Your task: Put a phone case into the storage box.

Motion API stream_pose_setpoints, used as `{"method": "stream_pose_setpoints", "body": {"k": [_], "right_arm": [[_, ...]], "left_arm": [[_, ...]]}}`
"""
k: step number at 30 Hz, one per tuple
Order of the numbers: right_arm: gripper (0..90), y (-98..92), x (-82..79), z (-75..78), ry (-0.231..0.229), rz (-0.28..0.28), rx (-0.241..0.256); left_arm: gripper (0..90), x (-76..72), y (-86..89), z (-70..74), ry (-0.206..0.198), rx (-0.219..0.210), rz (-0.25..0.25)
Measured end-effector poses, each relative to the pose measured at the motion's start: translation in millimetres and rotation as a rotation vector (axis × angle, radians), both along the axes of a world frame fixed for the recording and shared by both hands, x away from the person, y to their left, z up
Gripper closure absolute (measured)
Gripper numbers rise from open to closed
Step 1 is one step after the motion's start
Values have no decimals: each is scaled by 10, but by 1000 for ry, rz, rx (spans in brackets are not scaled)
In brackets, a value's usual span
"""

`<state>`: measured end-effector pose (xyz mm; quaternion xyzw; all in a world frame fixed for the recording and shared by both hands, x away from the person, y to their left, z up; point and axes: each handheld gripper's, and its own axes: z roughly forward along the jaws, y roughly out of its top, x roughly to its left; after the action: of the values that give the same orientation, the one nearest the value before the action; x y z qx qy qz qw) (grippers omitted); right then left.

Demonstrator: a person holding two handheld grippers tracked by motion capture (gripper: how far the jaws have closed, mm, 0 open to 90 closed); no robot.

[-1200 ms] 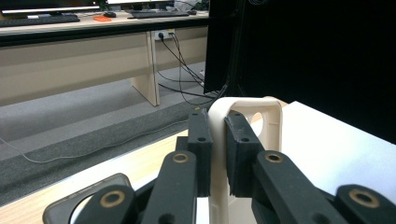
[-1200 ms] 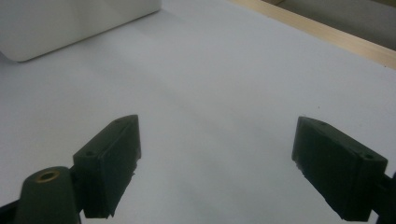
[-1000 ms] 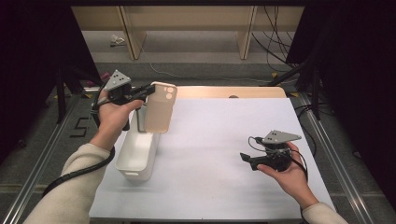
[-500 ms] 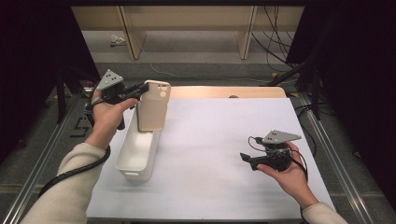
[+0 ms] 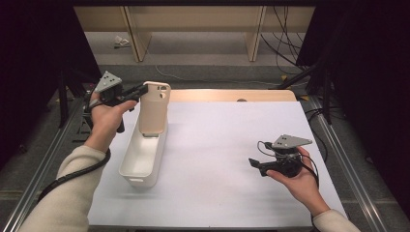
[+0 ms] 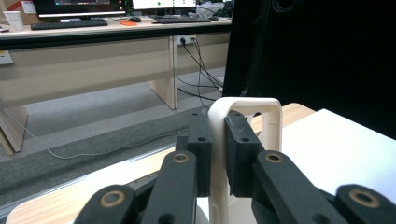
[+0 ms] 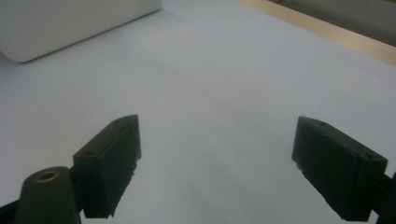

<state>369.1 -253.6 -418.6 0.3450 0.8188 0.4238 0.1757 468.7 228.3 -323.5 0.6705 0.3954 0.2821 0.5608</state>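
Beige phone case (image 5: pixel 153 107) over white bin (image 5: pixel 141 159)

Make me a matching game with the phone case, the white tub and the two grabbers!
Things:
1. phone case
2. white tub
3. left gripper
4. right gripper

States:
A. open, holding nothing
B. lying on the white table cover
C. shut on something
D. held upright over the tub's far end

Pairs: 1-D, 2-B, 3-C, 4-A

A cream phone case (image 5: pixel 153 107) stands upright, its lower end inside a white bin (image 5: pixel 140 159). The bin lies lengthwise near the table's left edge.
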Motion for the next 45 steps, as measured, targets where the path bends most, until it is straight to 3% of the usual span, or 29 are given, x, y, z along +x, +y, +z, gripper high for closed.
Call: {"method": "stream_pose_setpoints", "body": {"k": [19,45], "right_arm": [[164,-4,4,-1,0,-1,1],[164,-9,6,-1,0,1,3]], "left_arm": [[817,99,144,-76,-17,-26,27],[817,259,230,-239,4,-47,70]]}}
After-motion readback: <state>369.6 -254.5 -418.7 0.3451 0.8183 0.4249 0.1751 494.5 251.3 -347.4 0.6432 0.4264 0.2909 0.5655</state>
